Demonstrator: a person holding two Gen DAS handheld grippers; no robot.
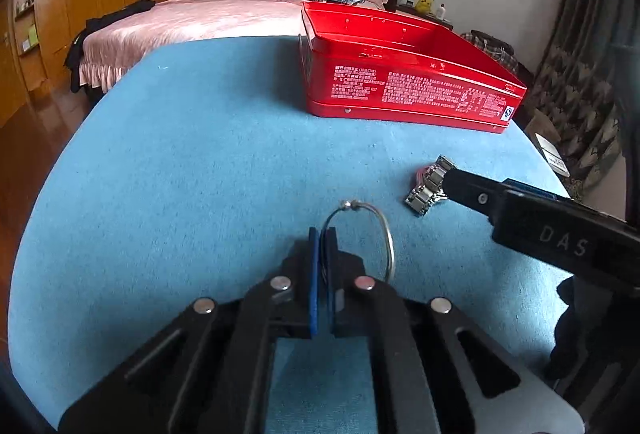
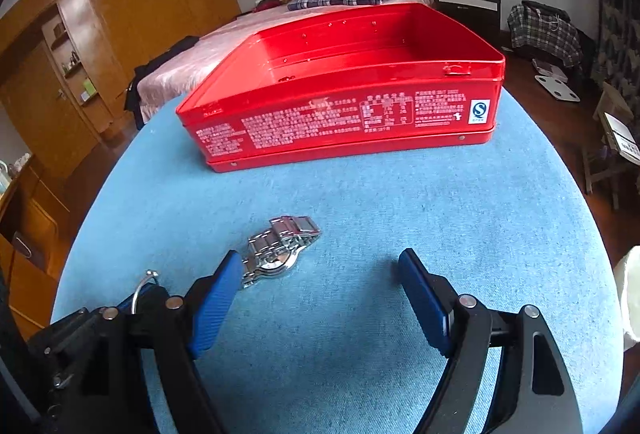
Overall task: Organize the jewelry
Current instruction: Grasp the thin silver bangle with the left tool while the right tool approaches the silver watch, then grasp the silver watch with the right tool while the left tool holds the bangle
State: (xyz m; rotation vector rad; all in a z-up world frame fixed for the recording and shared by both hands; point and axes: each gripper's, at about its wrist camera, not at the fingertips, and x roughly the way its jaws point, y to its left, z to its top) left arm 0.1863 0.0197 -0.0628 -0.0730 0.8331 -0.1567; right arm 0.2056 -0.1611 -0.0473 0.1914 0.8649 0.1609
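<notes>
On blue felt-covered tabletop (image 1: 200,154), at 12 to 1 o'clock in left wrist view: open red rectangular metal tin (image 1: 400,74) with white printed text on its near wall, lid off, interior bare as far as visible. Same tin at 12 o'clock in right wrist view, standing well apart from both grippers.

At 6 o'clock in left wrist view: left gripper (image 1: 322,234), jaws clenched on thin silver wire bangle with small bead clasp (image 1: 384,230). Bangle held upright, loop rising above blue pads, clasp at top; whether its lower edge touches the felt cannot be told. Seen again at 8 o'clock in right wrist view, only the top arc and clasp showing above black gripper body.

At 3 o'clock in left wrist view: silver link-band metal wristwatch (image 1: 428,186) lying on the felt, with a bit of pink just behind it, too small to identify. Black finger of right gripper touching or just over the watch's right end from 4 o'clock.

At 6 o'clock in right wrist view: right gripper (image 2: 320,270), jaws released and spread wide, holding nothing. Watch lying at 10 to 11 o'clock of that gap, case against tip of left blue pad (image 2: 216,302), band stretching away toward the tin. Right blue pad well clear of watch, over bare felt.

Beyond tabletop at 11 to 12 o'clock: bed with pink cover (image 1: 192,18), folded clothes stacked at its head.
</notes>
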